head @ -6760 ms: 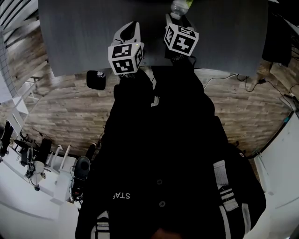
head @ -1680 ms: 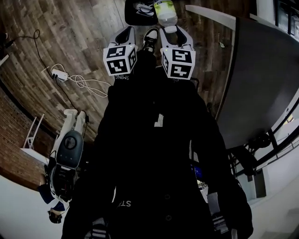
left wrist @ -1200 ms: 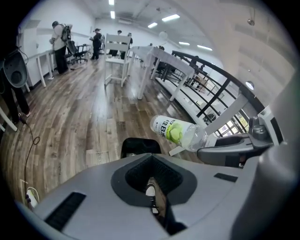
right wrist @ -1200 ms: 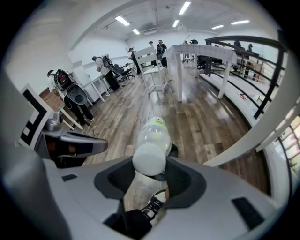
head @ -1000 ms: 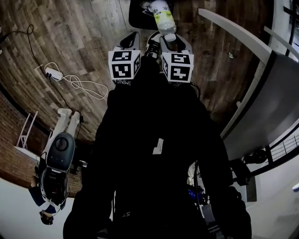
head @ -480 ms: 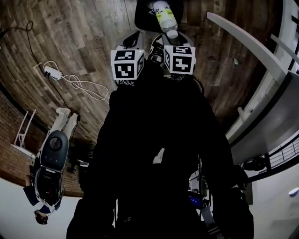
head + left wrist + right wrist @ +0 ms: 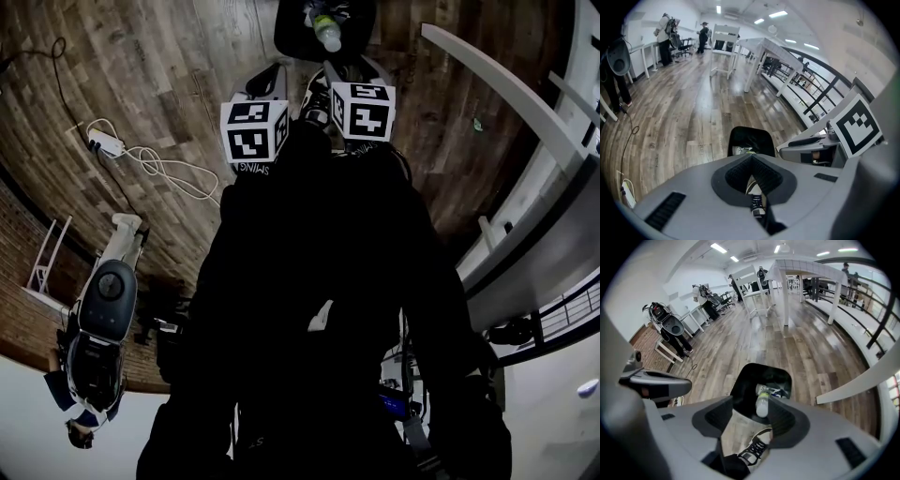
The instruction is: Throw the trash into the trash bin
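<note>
a: what stands on the wood floor (image 7: 141,75)?
b: the trash bin (image 7: 745,378), mouth up, under both units.
a: right hand-held gripper (image 7: 759,400)?
b: aimed down over the bin, likely so the release drops in; jaws opening wide, pads clear of the bottle (image 7: 762,406) at the bin mouth.
a: left hand-held gripper (image 7: 751,159)?
b: tips together, empty.

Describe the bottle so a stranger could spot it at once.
On the wood floor stands a black bin, just ahead of the person's shoe. In its mouth is the bottle: pale plastic with a yellow-green band, unlike the white trash beside it.
</note>
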Demonstrator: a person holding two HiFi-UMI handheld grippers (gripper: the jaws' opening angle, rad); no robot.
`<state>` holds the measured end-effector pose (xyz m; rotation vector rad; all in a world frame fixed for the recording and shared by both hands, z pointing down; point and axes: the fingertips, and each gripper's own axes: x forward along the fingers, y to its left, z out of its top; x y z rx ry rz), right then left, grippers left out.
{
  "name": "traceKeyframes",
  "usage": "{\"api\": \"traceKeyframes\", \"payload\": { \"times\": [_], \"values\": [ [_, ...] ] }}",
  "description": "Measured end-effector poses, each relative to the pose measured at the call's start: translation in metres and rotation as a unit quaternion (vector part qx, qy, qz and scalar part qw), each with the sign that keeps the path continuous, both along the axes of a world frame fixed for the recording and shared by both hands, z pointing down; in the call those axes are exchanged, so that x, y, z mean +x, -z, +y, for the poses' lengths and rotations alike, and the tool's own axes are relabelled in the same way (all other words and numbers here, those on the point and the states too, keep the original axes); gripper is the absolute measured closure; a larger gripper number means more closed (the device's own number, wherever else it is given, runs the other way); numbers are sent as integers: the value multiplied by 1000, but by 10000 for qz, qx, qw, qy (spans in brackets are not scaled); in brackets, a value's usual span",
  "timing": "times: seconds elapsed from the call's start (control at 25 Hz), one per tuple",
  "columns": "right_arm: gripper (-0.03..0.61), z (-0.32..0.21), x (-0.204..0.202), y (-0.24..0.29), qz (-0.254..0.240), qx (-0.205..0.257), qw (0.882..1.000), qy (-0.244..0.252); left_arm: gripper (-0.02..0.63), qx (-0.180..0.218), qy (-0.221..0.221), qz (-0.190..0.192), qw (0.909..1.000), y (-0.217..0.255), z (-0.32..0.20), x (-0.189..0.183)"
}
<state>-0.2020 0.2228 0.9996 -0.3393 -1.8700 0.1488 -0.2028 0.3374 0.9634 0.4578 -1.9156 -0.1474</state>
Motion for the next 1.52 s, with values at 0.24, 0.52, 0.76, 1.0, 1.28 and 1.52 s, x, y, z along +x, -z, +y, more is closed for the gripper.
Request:
{"api": "traceKeyframes", "payload": {
  "times": [0.24, 0.52, 0.76, 1.0, 1.28, 1.52],
  "values": [
    [345, -3, -1, 30, -201, -90, 9998, -23, 612, 57, -23, -117, 9999, 16, -7, -8],
    [516, -22, -2, 99, -524, 75, 9985, -153, 613, 118, -100, -339, 9993, 61, -21, -14],
    [563, -32, 5, 194, -914, -260, 9949, -342, 612, 234, -247, -556, 9979, 135, -43, -6],
    [563, -55, 20, 292, -1235, -448, 9892, -652, 612, 399, -472, -802, 9949, 225, -75, 14],
    [563, -87, 31, 388, -1656, -614, 9793, -987, 612, 604, -825, -1234, 9871, 320, -111, 19],
    [563, -123, 58, 469, -2077, -794, 9634, -1499, 612, 671, -1248, -1611, 9767, 400, -146, 36]
  ]
}}
